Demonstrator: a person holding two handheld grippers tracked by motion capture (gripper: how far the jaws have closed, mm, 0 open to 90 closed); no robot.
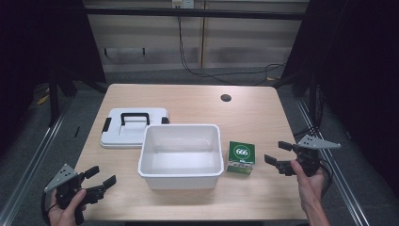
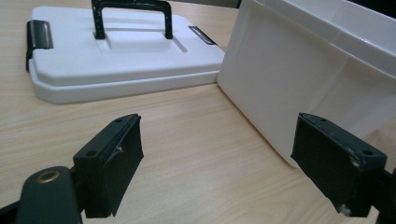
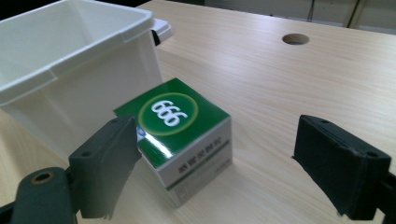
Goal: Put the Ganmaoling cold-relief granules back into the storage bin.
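Seemingly nothing is packed yet. At the near left the left tool hovers with jaws apart, empty. Beyond it one white lid with a black handle lies flat on the table, touching the far left corner of the one white bin, which stands open and empty. Just right of the bin sits one green "666" box. The right tool, jaws apart, points at it. Likely left: boxing, then lidding.

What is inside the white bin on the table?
The white bin looks empty: in the high view its bare floor and inner walls show, with nothing lying in it. The near wall hides a thin strip of floor just behind it, so that strip cannot be checked.
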